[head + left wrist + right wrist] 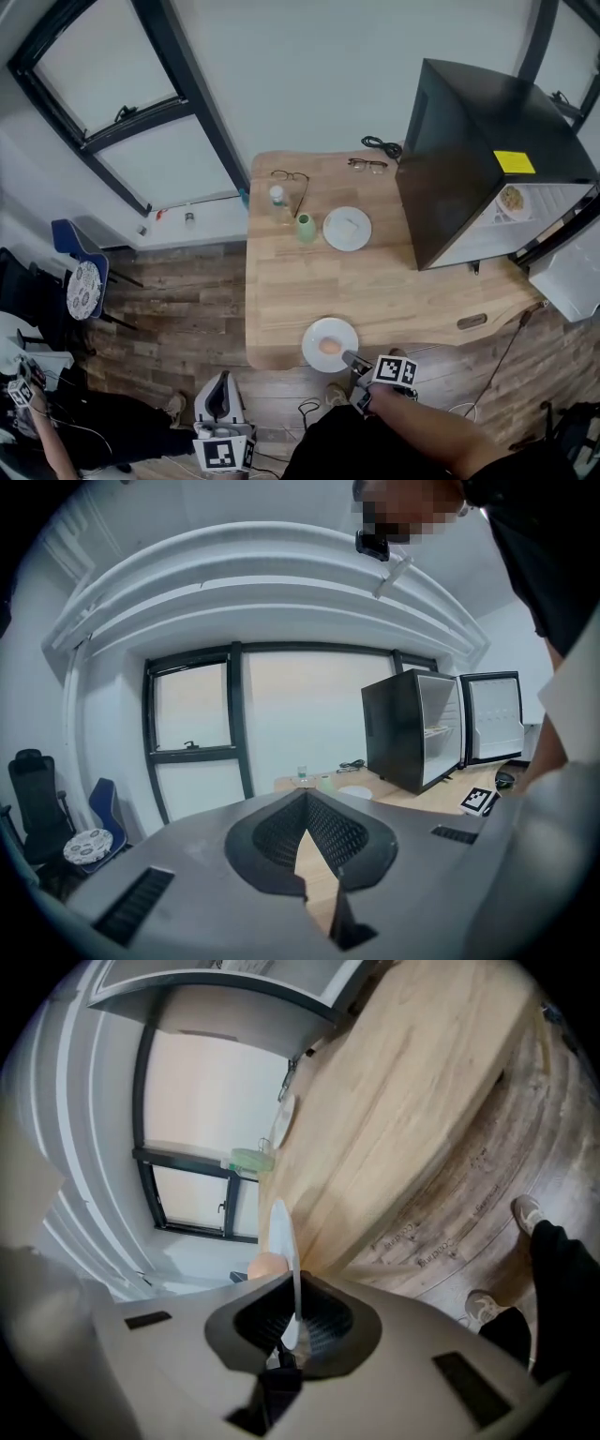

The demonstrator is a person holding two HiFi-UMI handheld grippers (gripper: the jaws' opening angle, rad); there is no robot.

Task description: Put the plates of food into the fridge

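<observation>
A white plate carrying a round orange piece of food sits at the near edge of the wooden table. My right gripper is shut on its near-right rim. In the right gripper view the plate shows edge-on between the pads of the right gripper. A second white plate lies farther back. The black fridge stands at the table's right with its door open and a plate of food inside. My left gripper hangs below the table edge, shut and empty; its own view shows the left gripper pointed at the fridge.
Behind the far plate stand a green cup and a clear bottle, with two pairs of glasses and a black cable near the back edge. A blue chair and another person are at the left.
</observation>
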